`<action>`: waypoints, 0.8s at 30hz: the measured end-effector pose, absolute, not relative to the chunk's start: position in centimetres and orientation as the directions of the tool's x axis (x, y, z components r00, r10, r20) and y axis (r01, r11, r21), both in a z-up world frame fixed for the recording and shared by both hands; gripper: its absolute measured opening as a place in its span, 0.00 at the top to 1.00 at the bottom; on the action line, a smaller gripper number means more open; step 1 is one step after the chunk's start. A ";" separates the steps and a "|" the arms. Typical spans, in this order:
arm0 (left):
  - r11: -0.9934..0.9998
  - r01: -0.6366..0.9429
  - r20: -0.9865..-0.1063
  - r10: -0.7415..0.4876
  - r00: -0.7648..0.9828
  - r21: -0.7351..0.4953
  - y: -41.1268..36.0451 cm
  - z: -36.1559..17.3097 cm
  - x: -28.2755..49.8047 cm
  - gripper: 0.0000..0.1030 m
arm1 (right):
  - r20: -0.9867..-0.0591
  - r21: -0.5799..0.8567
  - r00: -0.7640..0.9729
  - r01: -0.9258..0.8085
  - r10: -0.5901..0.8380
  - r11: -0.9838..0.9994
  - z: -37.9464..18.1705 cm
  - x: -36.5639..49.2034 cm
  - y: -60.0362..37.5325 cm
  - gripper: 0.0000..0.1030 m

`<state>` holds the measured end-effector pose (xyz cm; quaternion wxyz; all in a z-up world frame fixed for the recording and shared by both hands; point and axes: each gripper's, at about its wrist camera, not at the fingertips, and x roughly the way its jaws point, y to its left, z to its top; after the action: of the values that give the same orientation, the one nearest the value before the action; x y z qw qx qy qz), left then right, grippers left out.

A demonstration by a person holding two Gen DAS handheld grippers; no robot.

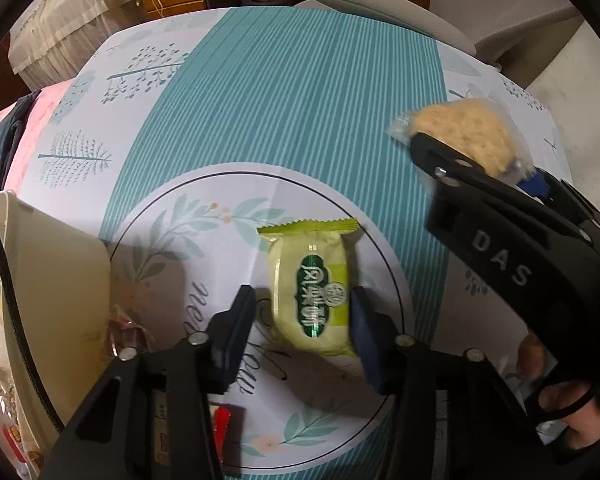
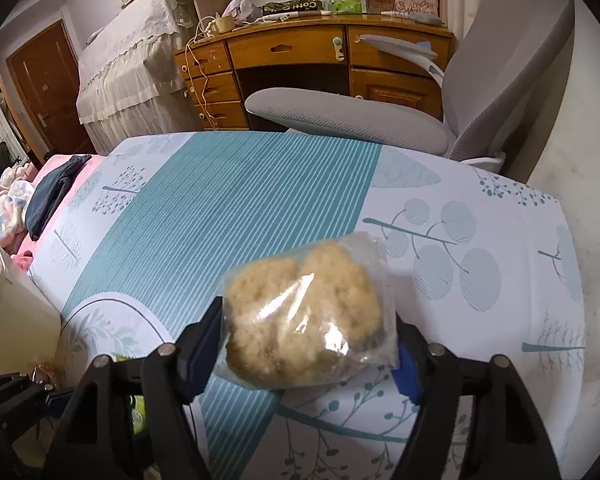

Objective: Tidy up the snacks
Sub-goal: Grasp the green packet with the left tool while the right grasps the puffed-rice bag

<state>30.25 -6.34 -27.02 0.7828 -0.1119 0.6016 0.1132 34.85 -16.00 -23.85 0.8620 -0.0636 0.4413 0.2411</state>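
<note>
My left tongs (image 1: 304, 320) point steeply down at the counter (image 1: 260, 100), their blue pads (image 1: 362, 320) closed against both long sides of a green-wrapped pastry (image 1: 312, 284); the packet lies flat on the cloth's round leaf emblem, its far crimped end reaching out beyond the fingertips. To the left of these tongs stands a cream zippered bag (image 1: 40, 280) with packets showing inside, and a red wrapper (image 1: 224, 424) peeks out just beneath the left finger. My right tongs (image 2: 308, 344) are clamped on a clear-bagged shredded bun (image 2: 304, 320), the pale, flossy lump filling the gap between the pads and bulging forward past them. In the left camera the same bun (image 1: 466, 136) rides at the tip of the right tongs (image 1: 466, 160), well to the right of the pastry, with my hand (image 1: 572, 408) around the black handle. Beyond both tongs, past the counter's far edge, sit a grey chair (image 2: 348, 116) and a wooden desk (image 2: 292, 56).
</note>
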 end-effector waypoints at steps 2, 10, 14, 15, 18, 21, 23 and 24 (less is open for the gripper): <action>0.946 -0.320 -0.966 0.043 0.254 -0.042 -5.8 -26.9 30.1 0.65 | -0.799 0.094 0.494 -0.462 0.344 0.882 -23.7 34.7 -16.2 0.34; 0.944 -0.315 -0.961 -0.012 0.275 -0.101 -4.6 -26.6 28.9 0.66 | -0.822 0.101 0.477 -0.414 0.310 0.905 -22.8 33.0 -18.4 0.37; 0.929 -0.344 -0.968 -0.051 0.247 -0.137 -3.8 -26.7 29.1 0.66 | -0.839 0.111 0.455 -0.394 0.299 0.912 -22.4 31.1 -19.6 0.37; 0.927 -0.347 -0.970 -0.061 0.237 -0.143 -3.6 -26.7 28.9 0.66 | -0.843 0.115 0.448 -0.391 0.298 0.913 -22.4 30.7 -19.8 0.37; 0.924 -0.353 -0.974 -0.074 0.213 -0.147 -3.3 -26.5 28.4 0.66 | -0.861 0.124 0.414 -0.394 0.296 0.911 -22.3 29.0 -20.3 0.37; 0.928 -0.340 -0.975 -0.082 0.206 -0.150 -3.2 -25.7 27.6 0.66 | -0.876 0.117 0.385 -0.413 0.290 0.903 -22.2 27.2 -20.6 0.37; 0.931 -0.333 -0.976 -0.087 0.200 -0.151 -3.1 -25.4 27.2 0.66 | -0.887 0.115 0.363 -0.424 0.284 0.899 -22.1 25.9 -20.7 0.37; 0.931 -0.332 -0.976 -0.093 0.197 -0.155 -3.4 -25.1 26.7 0.66 | -0.890 0.115 0.356 -0.426 0.284 0.897 -22.1 25.3 -20.8 0.37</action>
<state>26.72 -3.37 -25.10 0.7550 -0.1686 0.6288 0.0791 25.34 -20.79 -22.06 0.8206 -0.0680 0.5246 0.2163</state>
